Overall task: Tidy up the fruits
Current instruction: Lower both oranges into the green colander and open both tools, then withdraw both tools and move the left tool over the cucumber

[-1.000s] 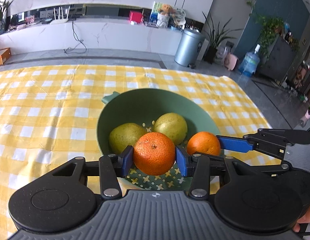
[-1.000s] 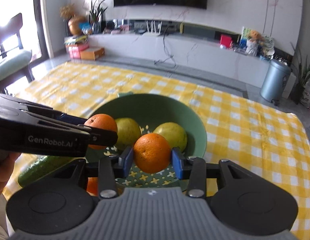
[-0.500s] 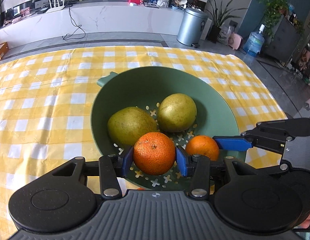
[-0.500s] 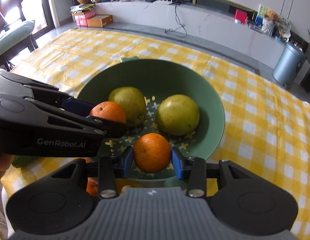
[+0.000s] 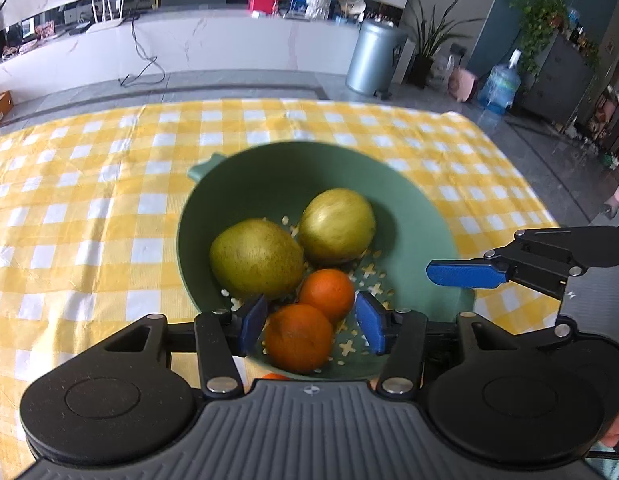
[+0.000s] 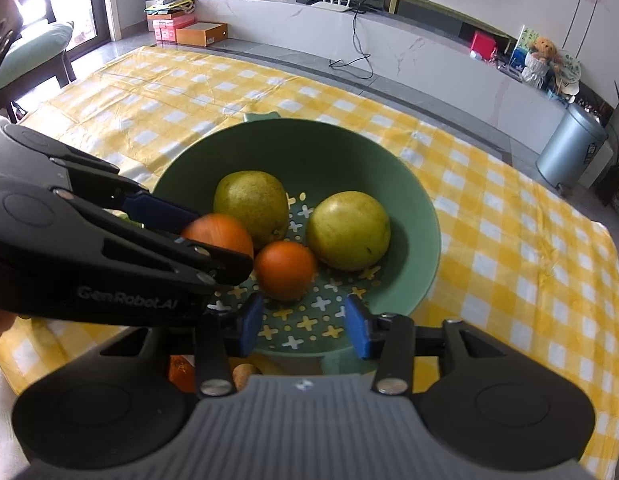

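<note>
A green perforated bowl (image 5: pixel 413 216) (image 6: pixel 413 216) sits on the yellow checked tablecloth. It holds two green pears (image 5: pixel 255 258) (image 5: pixel 337 226) and two oranges. My left gripper (image 5: pixel 311 322) is open over the bowl's near rim; one orange (image 5: pixel 299 338) lies loose between its blue pads, and the other orange (image 5: pixel 327 290) rests just beyond. My right gripper (image 6: pixel 303 322) is open and empty above the near rim, with the orange (image 6: pixel 285 270) lying in the bowl beyond it. The left gripper's body (image 6: pixel 109 248) partly hides the second orange (image 6: pixel 219 234).
The right gripper's fingers (image 5: pixel 465 274) reach in over the bowl's right rim in the left wrist view. Orange and yellow-brown produce (image 6: pixel 181 370) lies on the cloth below the bowl's near rim, mostly hidden. The tablecloth (image 5: pixel 89 200) spreads around the bowl.
Both grippers opened and let go of their oranges, which now lie in the bowl next to the pears. Both grippers have drawn back a little.
</note>
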